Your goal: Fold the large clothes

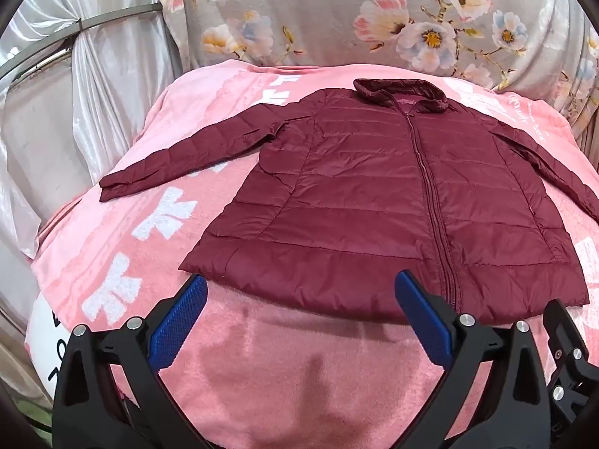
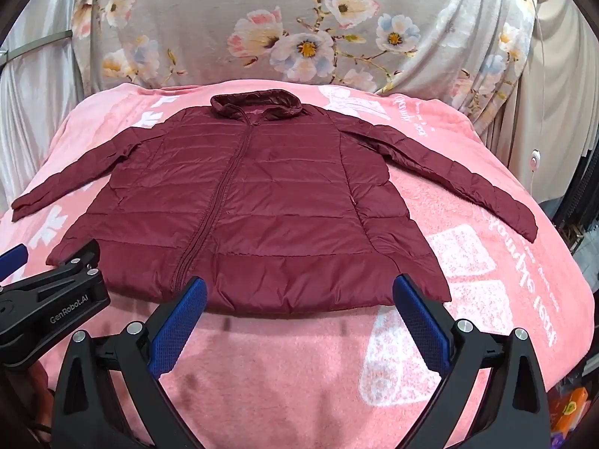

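Lying flat, jacket [image 1: 374, 194] unfolded; both tools gaping, empty.

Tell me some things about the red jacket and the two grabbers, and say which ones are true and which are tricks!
1. The jacket lies spread out flat on the pink blanket. True.
2. The jacket's zipper is wide open. False: it is zipped shut up the front.
3. The left gripper is pinching the hem. False: its jaws are open and hold nothing.
4. The right gripper is open too, with nothing between its fingers. True.
5. Both sleeves are folded across the chest. False: the left sleeve and right sleeve stretch out to the sides.
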Available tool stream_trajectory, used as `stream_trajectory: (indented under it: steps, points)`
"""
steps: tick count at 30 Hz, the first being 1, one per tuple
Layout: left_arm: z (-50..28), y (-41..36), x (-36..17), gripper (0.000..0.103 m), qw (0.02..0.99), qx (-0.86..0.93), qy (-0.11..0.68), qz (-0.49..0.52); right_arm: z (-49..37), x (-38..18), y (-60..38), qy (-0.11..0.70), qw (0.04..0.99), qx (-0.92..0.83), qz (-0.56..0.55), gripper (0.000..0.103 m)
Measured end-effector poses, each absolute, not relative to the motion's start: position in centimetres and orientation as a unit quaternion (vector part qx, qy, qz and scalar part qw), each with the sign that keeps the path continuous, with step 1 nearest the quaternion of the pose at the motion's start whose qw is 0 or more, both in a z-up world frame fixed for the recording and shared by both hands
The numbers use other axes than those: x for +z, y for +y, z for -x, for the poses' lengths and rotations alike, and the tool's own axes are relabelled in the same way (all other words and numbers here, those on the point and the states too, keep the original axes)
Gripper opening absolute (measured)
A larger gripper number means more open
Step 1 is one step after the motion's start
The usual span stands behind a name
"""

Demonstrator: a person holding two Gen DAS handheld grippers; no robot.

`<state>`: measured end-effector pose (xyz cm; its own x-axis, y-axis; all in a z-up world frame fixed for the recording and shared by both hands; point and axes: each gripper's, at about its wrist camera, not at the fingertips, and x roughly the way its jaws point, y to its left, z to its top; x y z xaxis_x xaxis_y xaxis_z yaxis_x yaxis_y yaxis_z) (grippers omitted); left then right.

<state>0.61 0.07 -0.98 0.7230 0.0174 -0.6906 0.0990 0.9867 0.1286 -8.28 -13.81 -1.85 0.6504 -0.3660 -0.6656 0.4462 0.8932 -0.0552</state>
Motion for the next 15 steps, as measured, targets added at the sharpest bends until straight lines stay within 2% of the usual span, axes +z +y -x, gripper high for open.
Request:
stream_trajectory:
  steps: [15]
  points:
    - [-0.22, -0.15, -0.81, 0.098, 0.925, -0.029, 0.37, -0.077, 8.73, -1.53, -14.09, 0.347, 0.907, -0.228, -0.066, 0.098]
